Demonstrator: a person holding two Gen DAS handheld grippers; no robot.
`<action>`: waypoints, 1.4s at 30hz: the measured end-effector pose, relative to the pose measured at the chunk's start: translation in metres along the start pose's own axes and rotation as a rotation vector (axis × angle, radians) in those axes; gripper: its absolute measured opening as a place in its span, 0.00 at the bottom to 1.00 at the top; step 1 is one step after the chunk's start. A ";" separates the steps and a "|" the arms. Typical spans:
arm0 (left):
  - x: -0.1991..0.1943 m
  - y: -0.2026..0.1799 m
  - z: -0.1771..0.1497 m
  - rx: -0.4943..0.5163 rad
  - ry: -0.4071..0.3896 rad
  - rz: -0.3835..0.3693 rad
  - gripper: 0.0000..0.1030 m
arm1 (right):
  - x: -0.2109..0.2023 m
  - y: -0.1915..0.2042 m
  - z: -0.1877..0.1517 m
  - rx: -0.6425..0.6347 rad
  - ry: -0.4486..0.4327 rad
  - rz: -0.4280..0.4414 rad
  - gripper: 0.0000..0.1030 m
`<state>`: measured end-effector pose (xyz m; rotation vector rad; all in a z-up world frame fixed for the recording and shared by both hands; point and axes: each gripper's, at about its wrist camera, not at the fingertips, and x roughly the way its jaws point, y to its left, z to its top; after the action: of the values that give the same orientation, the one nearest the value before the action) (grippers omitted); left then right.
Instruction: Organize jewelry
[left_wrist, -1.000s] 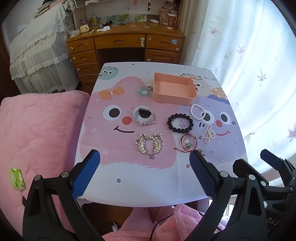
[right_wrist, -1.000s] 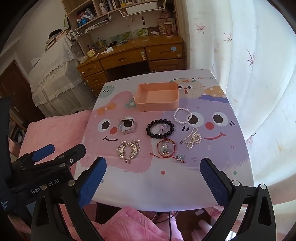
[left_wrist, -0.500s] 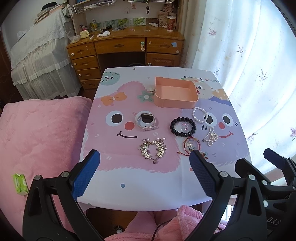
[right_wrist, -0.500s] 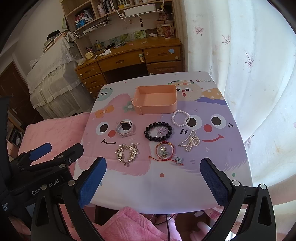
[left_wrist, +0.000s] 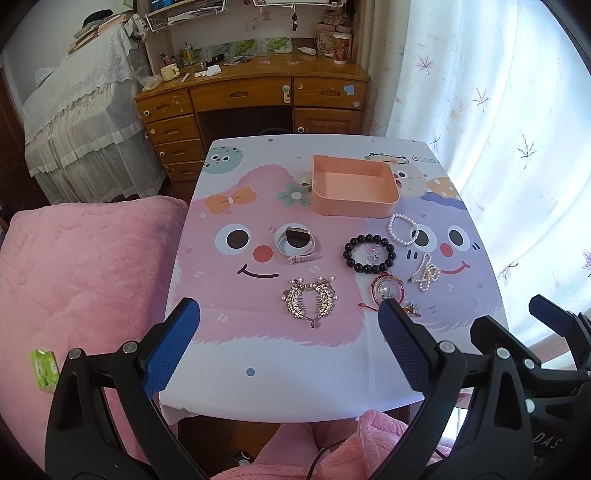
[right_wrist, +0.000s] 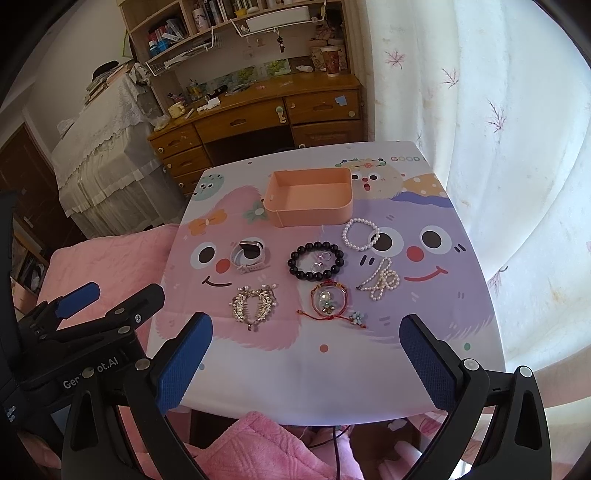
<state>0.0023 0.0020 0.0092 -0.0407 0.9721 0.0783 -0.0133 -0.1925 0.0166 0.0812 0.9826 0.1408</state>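
Pink tray (left_wrist: 354, 190) sits empty at upper centre of the bench (left_wrist: 280, 369), jewelry below it. Both the left gripper (left_wrist: 288, 332) and right gripper (right_wrist: 306, 343) hang spread, holding nothing. Best I think: descend straight over the dark bead bracelet (right_wrist: 316, 265), pinch one side only.
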 end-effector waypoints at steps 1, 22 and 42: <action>0.000 0.000 0.000 0.000 0.000 -0.001 0.94 | 0.000 0.000 0.000 0.000 0.000 0.000 1.00; 0.004 -0.001 -0.001 0.005 0.003 0.006 0.94 | 0.002 0.000 0.003 0.001 0.006 -0.006 1.00; 0.025 0.009 -0.008 0.011 0.117 -0.084 0.94 | 0.017 -0.004 -0.010 0.081 0.043 -0.052 1.00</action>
<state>0.0089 0.0118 -0.0162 -0.0772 1.0860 -0.0071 -0.0124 -0.1940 -0.0036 0.1266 1.0330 0.0549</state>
